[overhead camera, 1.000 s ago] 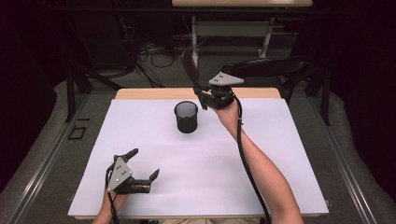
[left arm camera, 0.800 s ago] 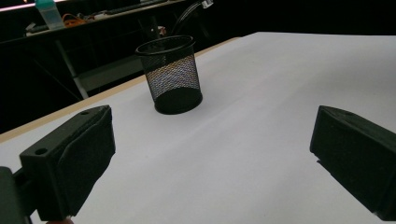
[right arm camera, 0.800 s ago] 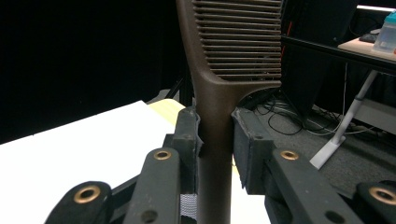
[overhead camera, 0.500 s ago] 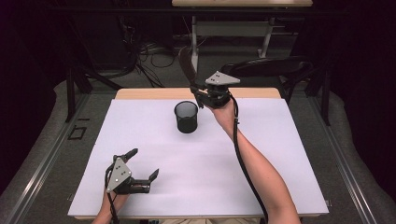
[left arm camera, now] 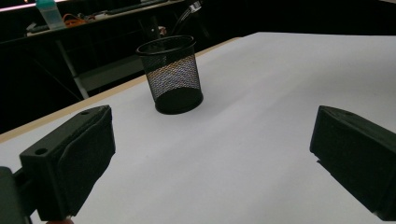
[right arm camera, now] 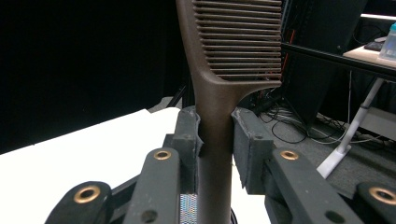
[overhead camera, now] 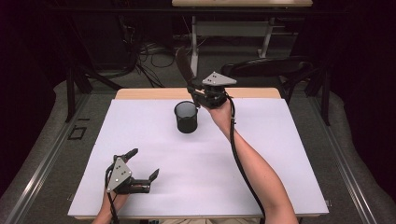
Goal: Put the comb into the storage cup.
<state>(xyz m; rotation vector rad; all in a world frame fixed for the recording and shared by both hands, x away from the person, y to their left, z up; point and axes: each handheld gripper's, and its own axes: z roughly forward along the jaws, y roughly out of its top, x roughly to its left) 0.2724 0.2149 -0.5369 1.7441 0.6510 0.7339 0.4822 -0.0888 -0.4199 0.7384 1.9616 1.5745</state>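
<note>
So the brown comb is standing pretty much on end, long axis near vertical with a slight lean to the left in the high view, teeth end up and handle down. It sits above the far edge of the table, just right of the black mesh cup. The right gripper has its fingers clamped on the handle from both sides. The left gripper rests down at the near left, fingers wide apart, nothing between them.
</note>
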